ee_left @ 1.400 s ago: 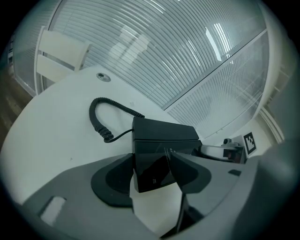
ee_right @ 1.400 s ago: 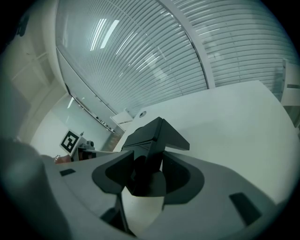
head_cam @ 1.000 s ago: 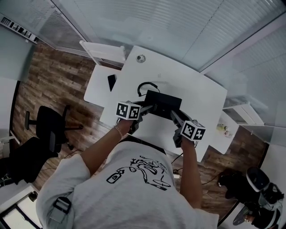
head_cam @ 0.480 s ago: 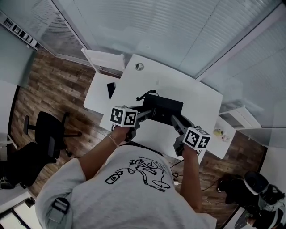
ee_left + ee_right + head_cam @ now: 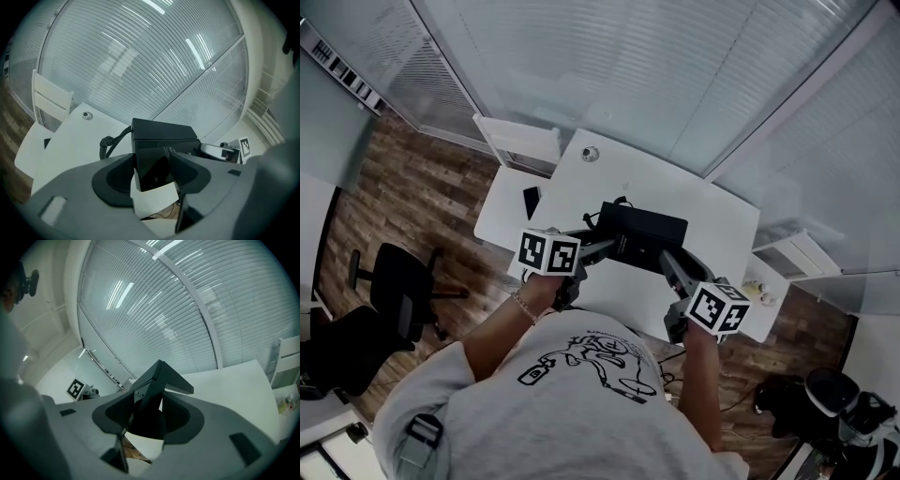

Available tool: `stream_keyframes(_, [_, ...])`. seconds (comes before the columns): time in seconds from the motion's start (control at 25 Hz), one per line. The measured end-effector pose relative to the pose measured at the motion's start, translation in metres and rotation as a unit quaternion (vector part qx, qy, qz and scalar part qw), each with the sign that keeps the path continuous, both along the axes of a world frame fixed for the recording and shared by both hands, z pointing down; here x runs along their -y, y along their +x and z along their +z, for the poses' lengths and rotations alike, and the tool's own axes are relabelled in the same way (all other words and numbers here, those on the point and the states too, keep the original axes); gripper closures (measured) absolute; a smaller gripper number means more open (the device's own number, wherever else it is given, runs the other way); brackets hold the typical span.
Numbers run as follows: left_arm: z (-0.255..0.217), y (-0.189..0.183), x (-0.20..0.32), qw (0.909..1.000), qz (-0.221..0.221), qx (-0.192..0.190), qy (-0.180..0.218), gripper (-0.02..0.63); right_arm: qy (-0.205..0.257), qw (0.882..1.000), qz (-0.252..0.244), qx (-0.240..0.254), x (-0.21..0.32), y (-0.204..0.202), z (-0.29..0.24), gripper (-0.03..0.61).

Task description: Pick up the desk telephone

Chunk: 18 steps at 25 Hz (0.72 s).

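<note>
The black desk telephone (image 5: pixel 642 231) hangs above the white desk (image 5: pixel 581 192), held from both sides. My left gripper (image 5: pixel 603 246) is shut on its left end, and my right gripper (image 5: pixel 668 262) is shut on its right end. In the left gripper view the telephone (image 5: pixel 161 143) sits between the jaws of that gripper (image 5: pixel 153 172), and its coiled cord (image 5: pixel 108 143) trails off to the left. In the right gripper view the telephone (image 5: pixel 157 378) stands edge-on, wedged between the jaws of the right gripper (image 5: pixel 146 417).
A small dark flat object (image 5: pixel 531 201) lies on the lower white side table at the left. A round fitting (image 5: pixel 590 153) sits near the desk's far edge. A white chair (image 5: pixel 523 141) stands behind the desk, a black office chair (image 5: pixel 398 281) on the wooden floor at the left, and a low shelf (image 5: pixel 792 251) at the right.
Both grippers have risen together with the telephone between them. It has come up off the desk, and its cord now trails beside it.
</note>
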State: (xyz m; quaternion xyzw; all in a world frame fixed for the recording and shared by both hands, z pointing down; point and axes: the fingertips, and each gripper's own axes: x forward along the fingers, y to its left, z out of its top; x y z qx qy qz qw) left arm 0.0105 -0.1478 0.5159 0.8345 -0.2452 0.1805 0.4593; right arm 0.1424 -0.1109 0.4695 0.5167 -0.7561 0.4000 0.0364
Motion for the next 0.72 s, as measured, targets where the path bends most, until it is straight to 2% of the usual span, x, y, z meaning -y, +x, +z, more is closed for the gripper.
stream_keyframes(0.48, [-0.059,0.002,-0.006,0.9994,-0.002,-0.020,0.027,0.380,0.051,0.999,0.012,-0.014,-0.011,0.001,-0.065,0.400])
stream_keyframes(0.72, [-0.071,0.003,-0.007,0.9989,0.001,-0.019,0.042,0.380,0.067,0.998,0.016,-0.015,-0.012,0.003,-0.077,0.400])
